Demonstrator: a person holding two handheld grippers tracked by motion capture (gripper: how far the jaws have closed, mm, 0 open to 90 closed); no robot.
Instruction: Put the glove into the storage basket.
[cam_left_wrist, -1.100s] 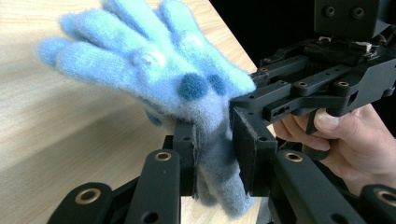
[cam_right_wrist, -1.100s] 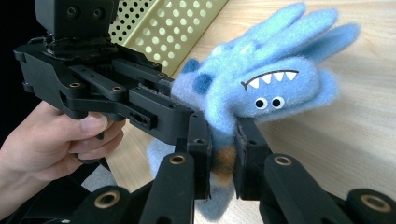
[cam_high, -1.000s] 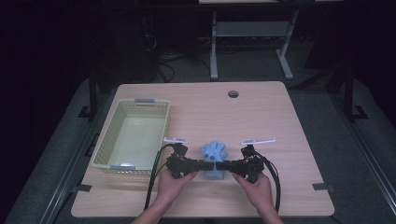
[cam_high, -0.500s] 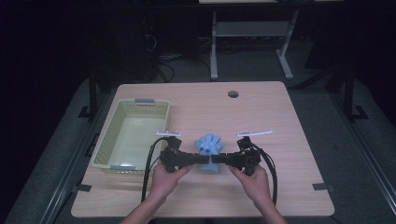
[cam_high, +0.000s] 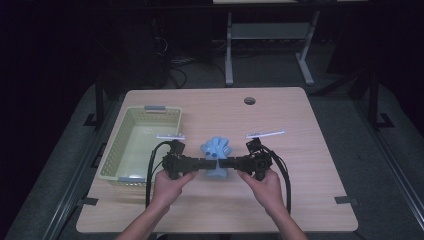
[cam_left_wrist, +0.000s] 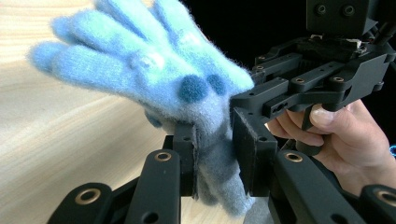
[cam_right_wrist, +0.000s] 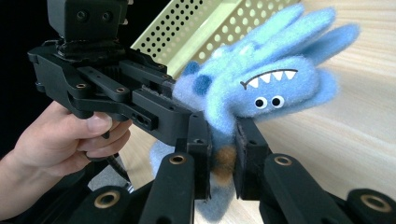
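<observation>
At the near edge of the wooden surface (cam_high: 300, 200) the person's two forearms come in, the left hand (cam_high: 169, 186) and the right hand (cam_high: 263, 187) each wrapped around a black gripper. The left gripper (cam_high: 206, 162) and the right gripper (cam_high: 224, 162) point inward at each other, their tips meeting just in front of the person, and between them sits a fuzzy blue glove (cam_high: 216, 156) with a monster face. In the left gripper view, the left gripper's fingers (cam_left_wrist: 184, 154) are clenched on the grey-blue cuff of the glove (cam_left_wrist: 154, 79), the fabric pinched flat between them, while the glove's digits fan up and to the left above the wood; the right gripper (cam_left_wrist: 299, 88) reaches in from the right with its tip against the same cuff. In the right gripper view, that gripper's fingers (cam_right_wrist: 247, 149) grasp the glove (cam_right_wrist: 261, 88) at its lower part, below the white teeth and two small eyes, and the left gripper (cam_right_wrist: 116, 93) comes in from the left, touching the glove beside them. Farther back and to the left, a pale green perforated basket (cam_high: 116, 145) stands on the surface, near the left gripper. Beyond the glove, a dark round hole (cam_high: 249, 100) lies near the far edge of the surface.
</observation>
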